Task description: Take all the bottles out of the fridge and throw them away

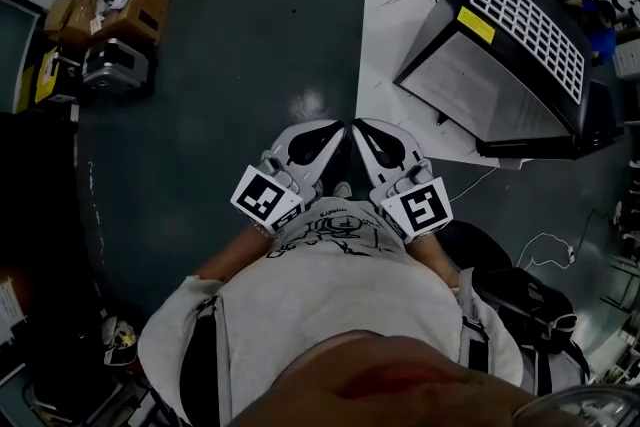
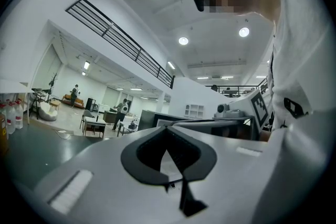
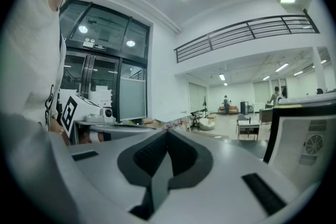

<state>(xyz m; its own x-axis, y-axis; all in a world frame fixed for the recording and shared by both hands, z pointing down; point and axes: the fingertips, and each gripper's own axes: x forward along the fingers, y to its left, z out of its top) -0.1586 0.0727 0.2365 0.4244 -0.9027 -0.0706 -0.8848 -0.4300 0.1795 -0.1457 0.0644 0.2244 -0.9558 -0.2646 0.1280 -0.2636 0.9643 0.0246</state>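
The main risk sits with the black fridge [image 1: 520, 65]. It stands up and to the right of the person, on a pale sheet [image 1: 385, 45] spread over the floor [image 1: 230, 65]. No bottle shows in it from any view, so I cannot tell where the bottles sit or whether the door is open. A blind reach could knock them over or bump the cabinet. A thin cable [image 1: 545, 245] trails across the floor near the fridge, and a dark bag [image 1: 520, 305] lies just behind it. Either could catch a foot on the walk over.

Both tools are held close to the chest, tips almost touching. The left tongs [image 1: 336, 127] are fully closed on nothing, and the right tongs [image 1: 360, 127] are likewise pressed together and empty. They must open before any grab, or they would only push a bottle away.

The room is a large white hall with round ceiling lights and a railed balcony [image 3: 241, 31]. There are glass doors [image 3: 105, 81] and people far off [image 2: 124, 107]. The floor is dark and glossy. A surface [image 3: 136, 124] by the glass carries small clutter, and cardboard boxes [image 1: 110, 10] crowd the floor at upper left. Pale shapes that may be bottles [image 2: 13, 113] stand at the far left edge of the left tongs' view, too small to be sure of
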